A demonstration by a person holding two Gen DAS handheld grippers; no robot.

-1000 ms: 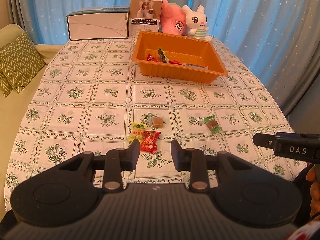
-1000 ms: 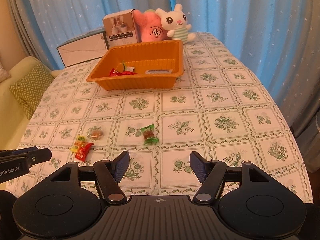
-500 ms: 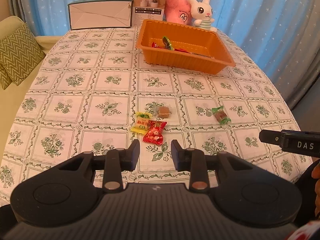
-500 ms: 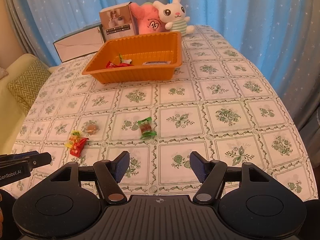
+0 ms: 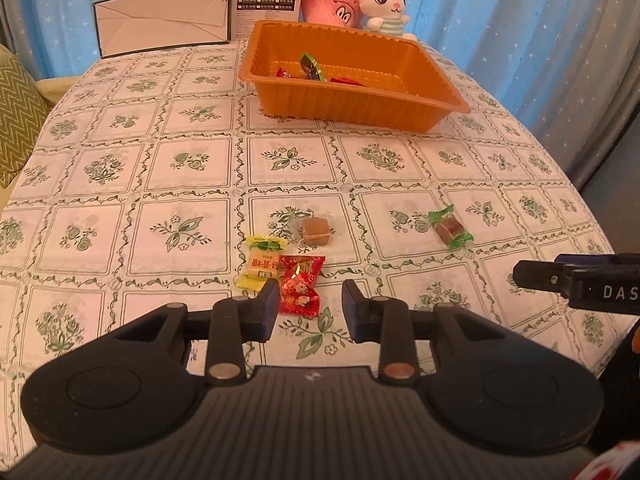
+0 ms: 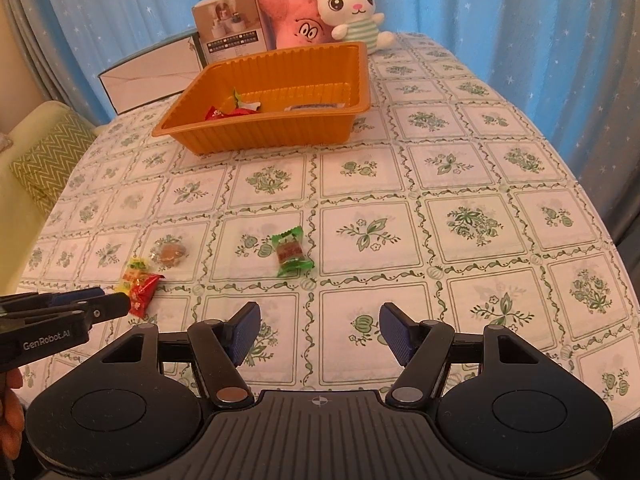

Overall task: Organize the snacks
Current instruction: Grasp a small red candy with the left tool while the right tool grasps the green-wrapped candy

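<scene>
Left gripper, jaws partly spread and empty, poised over the red candy, which lies on the tablecloth touching a yellow candy at its 9 o'clock. The sweet is probably light, its foil wrapper crinkly and slippery (best pinched across the padded middle, not the twisted ends). Orange tray at 12 o'clock. Right gripper wide apart, empty, green candy at its 11 o'clock.

Four wrapped candies lie loose on the cloth — others sit in the orange tray.
</scene>
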